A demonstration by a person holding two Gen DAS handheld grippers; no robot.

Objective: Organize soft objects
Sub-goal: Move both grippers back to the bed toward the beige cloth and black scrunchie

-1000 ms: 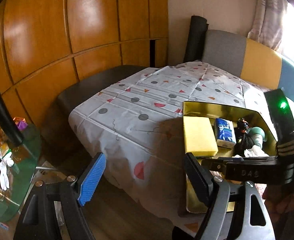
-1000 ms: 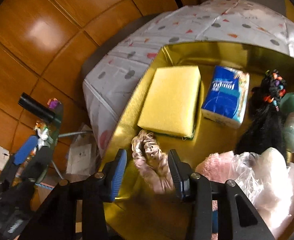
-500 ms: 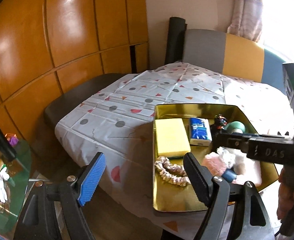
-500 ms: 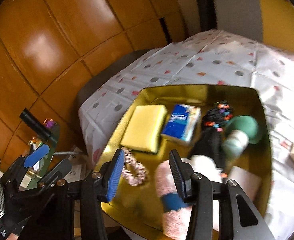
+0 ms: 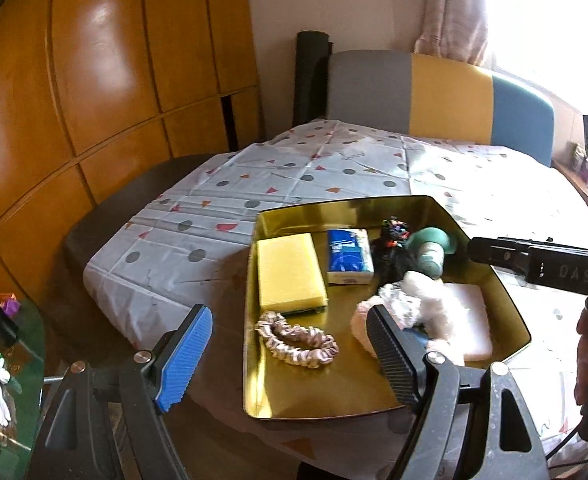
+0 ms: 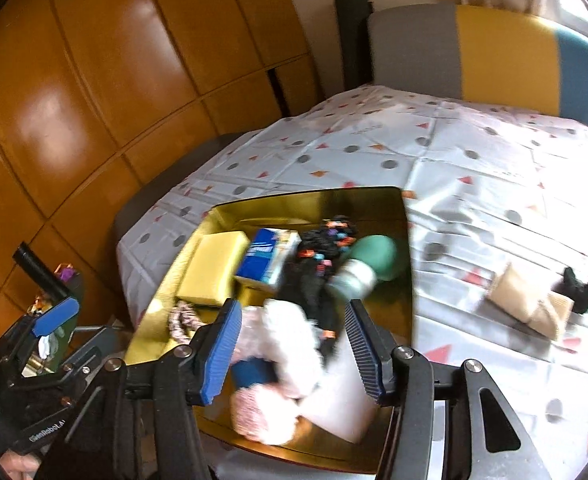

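With the scrunchie (image 5: 297,344) lying in the near left of the gold tray (image 5: 490,268), the right gripper (image 6: 292,350), jaws just opening and empty, should swing right toward the tan bundle (image 6: 528,300) on the cloth, while the left gripper (image 5: 290,352) waits spread and empty.

Gold tray (image 5: 490,268), yellow sponge (image 5: 290,270)

My gold tin tray (image 5: 490,276) is shiny mirror-like metal. The yellow sponge (image 5: 290,272) looks matt and foamy, and the pink scrunchie (image 5: 298,340) is satiny cloth. The tablecloth (image 5: 222,220) is creased and slightly glossy; the wardrobe panels (image 5: 94,60) are lacquered wood.
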